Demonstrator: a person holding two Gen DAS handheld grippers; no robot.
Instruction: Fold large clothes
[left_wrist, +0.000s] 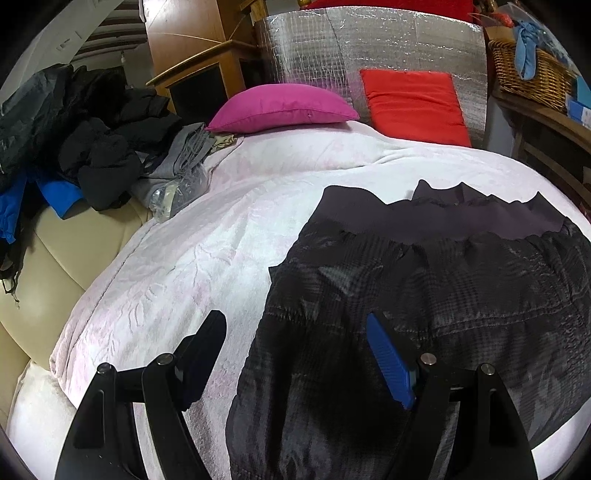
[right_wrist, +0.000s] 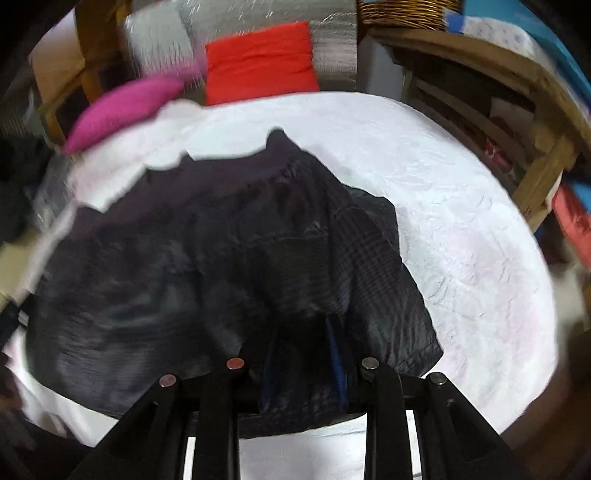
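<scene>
Lying on the white bed (left_wrist: 177, 258), the dark garment (left_wrist: 424, 295) is clamped by the right gripper (right_wrist: 306, 354). Only the left view shows the left gripper (left_wrist: 295, 354) spread apart, and blue cloth in the wicker basket (left_wrist: 532, 77) at upper right.

Thing: dark checked padded pants (left_wrist: 424, 302) with a plain stretchy waistband (left_wrist: 436, 219).
Pose: lying spread out, a bit wrinkly, waistband pointing toward the red pillow (left_wrist: 413, 107).
Place: resting on the white blanket (left_wrist: 177, 266), below the red pillow.

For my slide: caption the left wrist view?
Open left gripper hovering over dark quilted garment on white blanket.
</scene>
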